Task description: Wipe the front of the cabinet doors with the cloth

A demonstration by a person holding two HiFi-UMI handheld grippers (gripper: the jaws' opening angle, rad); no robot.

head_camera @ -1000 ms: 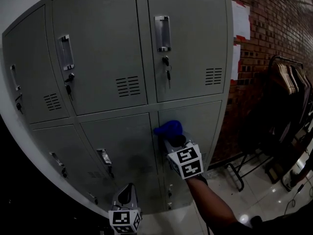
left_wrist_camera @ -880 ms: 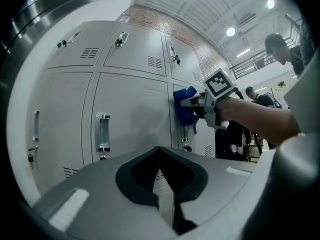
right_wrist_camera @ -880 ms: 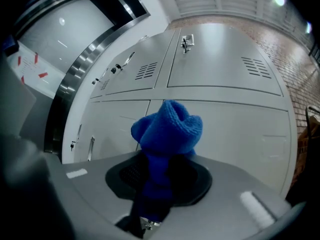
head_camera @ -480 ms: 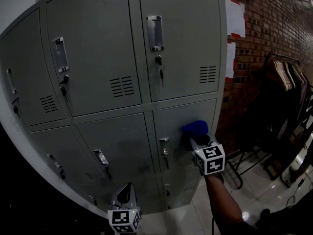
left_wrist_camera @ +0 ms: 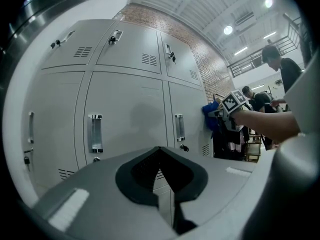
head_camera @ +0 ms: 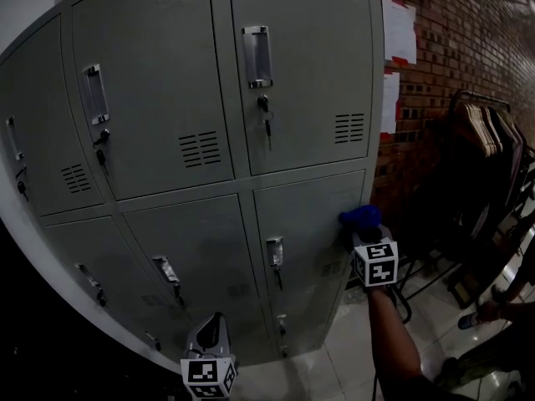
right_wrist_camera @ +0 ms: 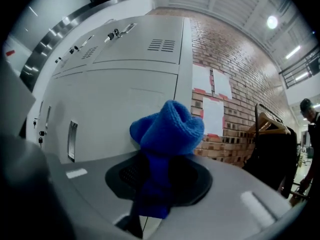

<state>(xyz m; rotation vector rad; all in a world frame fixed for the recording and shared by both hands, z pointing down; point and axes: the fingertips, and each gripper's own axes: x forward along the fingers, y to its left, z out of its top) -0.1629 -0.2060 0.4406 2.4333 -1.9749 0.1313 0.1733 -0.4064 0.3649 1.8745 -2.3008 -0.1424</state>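
Right gripper [head_camera: 364, 230] clamped on soft blue knitted cloth [right_wrist_camera: 170, 129] at grey metal cabinet's [head_camera: 167, 82] lower-right door edge; likely light, squashy, best pinched mid-bunch.

No word, number or brand can be read. The paper sheets [head_camera: 399, 32] on the brick wall [head_camera: 468, 48] show only white with red edges, too small for print. The cube [head_camera: 374, 263] on the right gripper [head_camera: 363, 230] bears black-and-white square markers, no lettering.
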